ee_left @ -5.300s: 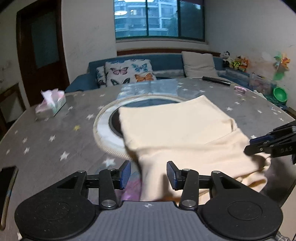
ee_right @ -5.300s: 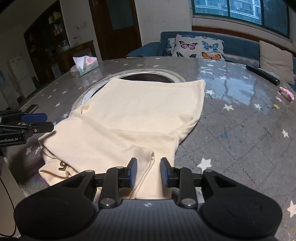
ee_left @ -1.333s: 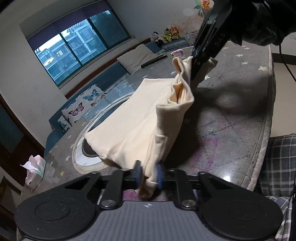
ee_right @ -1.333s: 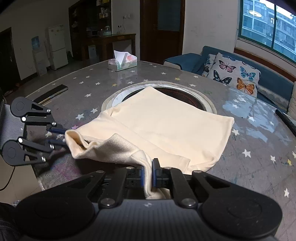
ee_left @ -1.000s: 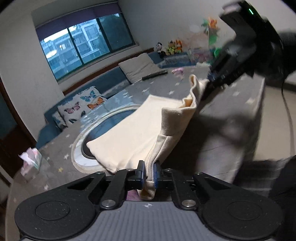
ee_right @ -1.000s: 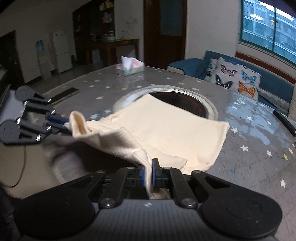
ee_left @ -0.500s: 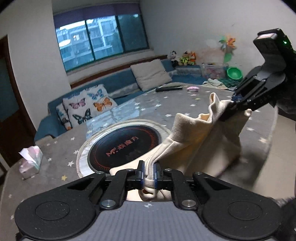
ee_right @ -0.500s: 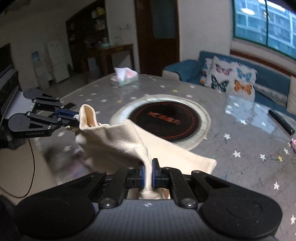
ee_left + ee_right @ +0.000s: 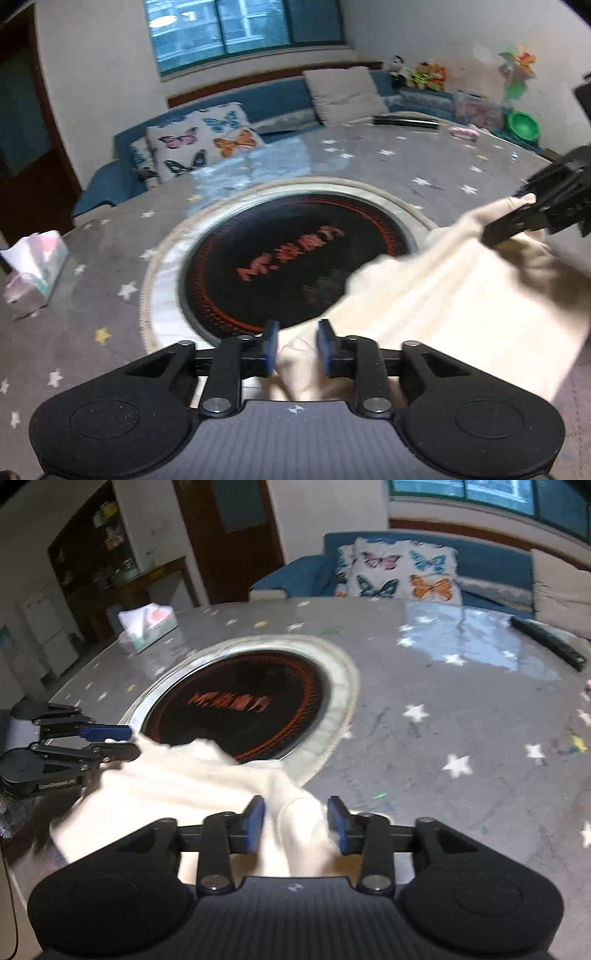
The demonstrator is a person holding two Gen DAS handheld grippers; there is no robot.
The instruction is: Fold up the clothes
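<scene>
Your left gripper (image 9: 294, 347) and right gripper (image 9: 296, 823) have just parted their jaws, releasing the cream garment (image 9: 454, 306) bunched at the worktop (image 9: 461, 723) edge.

A round grey table (image 9: 369, 155) with star print carried a black hotplate (image 9: 280, 258) with red lettering at its centre. A tissue box (image 9: 33, 273) sat near the table's left edge; a dark remote (image 9: 546, 646) lay at the far side. Behind stood a blue sofa (image 9: 258, 96) with a butterfly cushion (image 9: 402, 572).
</scene>
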